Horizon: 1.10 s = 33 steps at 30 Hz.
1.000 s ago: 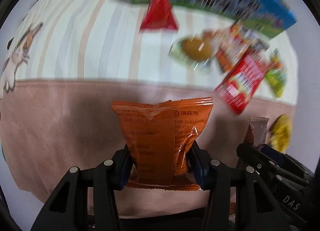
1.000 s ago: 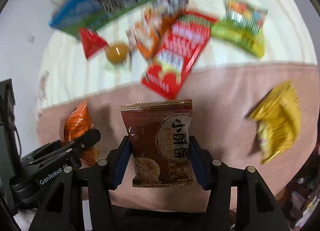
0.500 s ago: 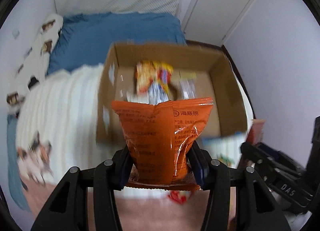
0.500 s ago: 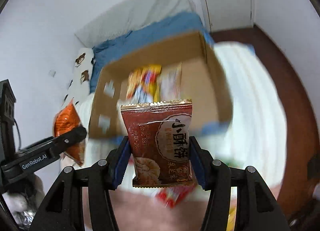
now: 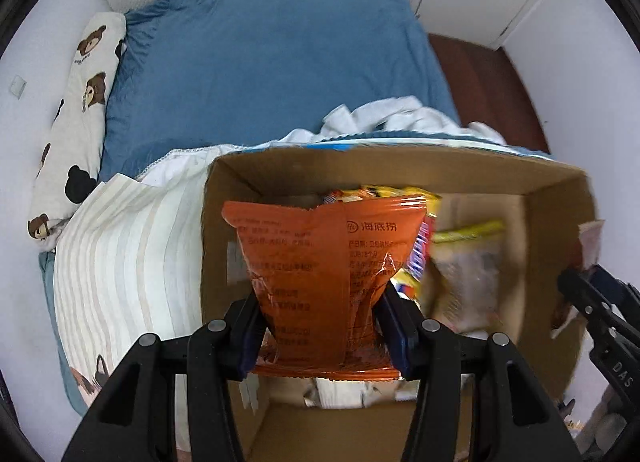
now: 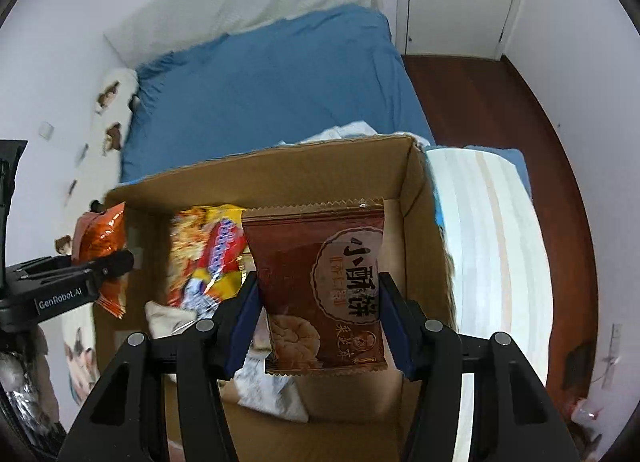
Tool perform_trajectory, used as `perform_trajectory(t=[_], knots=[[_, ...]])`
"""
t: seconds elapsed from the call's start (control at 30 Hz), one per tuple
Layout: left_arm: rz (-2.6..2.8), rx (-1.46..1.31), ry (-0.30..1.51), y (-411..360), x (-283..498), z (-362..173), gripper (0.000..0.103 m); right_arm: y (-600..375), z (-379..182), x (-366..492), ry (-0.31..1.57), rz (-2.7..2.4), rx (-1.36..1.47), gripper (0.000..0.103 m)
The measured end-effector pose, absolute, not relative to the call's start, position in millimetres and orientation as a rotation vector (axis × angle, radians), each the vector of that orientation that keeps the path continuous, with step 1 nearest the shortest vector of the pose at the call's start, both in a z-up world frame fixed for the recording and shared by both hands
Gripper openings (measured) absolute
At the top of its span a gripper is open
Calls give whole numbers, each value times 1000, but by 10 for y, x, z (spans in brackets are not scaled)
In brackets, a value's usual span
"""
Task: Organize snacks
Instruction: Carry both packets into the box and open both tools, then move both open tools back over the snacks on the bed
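While both hang over the cardboard box point(image 5: 560, 190), jaws pinch orange packet point(image 5: 324, 262) and brown packet point(image 6: 320, 282).

Orange packet point(image 5: 324, 278) and brown biscuit packet point(image 6: 320, 286) upright above open snack-filled cardboard box point(image 5: 560, 198)

left claw point(image 5: 324, 326) + right claw point(image 6: 320, 322) | moved from scattered snacks | to above cardboard box point(image 5: 400, 170)

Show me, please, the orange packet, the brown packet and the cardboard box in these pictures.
orange packet point(image 5: 320, 282), left wrist view, middle of its printed back.
brown packet point(image 6: 320, 286), right wrist view, middle of its front.
cardboard box point(image 6: 420, 198), right wrist view, bare inner right wall.
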<state>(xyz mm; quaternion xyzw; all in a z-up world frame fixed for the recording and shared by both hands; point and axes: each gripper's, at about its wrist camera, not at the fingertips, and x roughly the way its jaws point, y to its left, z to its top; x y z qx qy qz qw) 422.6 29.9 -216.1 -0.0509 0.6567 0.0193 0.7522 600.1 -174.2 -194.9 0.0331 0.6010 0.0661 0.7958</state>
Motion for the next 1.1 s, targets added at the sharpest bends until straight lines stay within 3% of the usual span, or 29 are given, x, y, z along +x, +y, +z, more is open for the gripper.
perform_trajectory(t=[0.2,0.3,0.37,0.4,0.47,1.1], knots=[[58,-122,1510,371,4444,-2529,49,-1703,-2276,6223,1365,117,42,60],[62,-189,1505,465,4496,-2603,53,-1698,-2354,6246,1385,95,40,67],[78,-178,1491,481,4525,-2597,74,-1688,-2406,6257,1384,94,23,76],[87,-167,1488,470,4523,-2579,83,-1688,-2422,6253,1385,92,19,89],[64,-183,1497,457,4529,-2594,89,-1680,-2440,6242,1390,100,12,92],[2,-207,1408,238,4124,-2251,89,-1565,-2257,5903,1366,126,-5,97]])
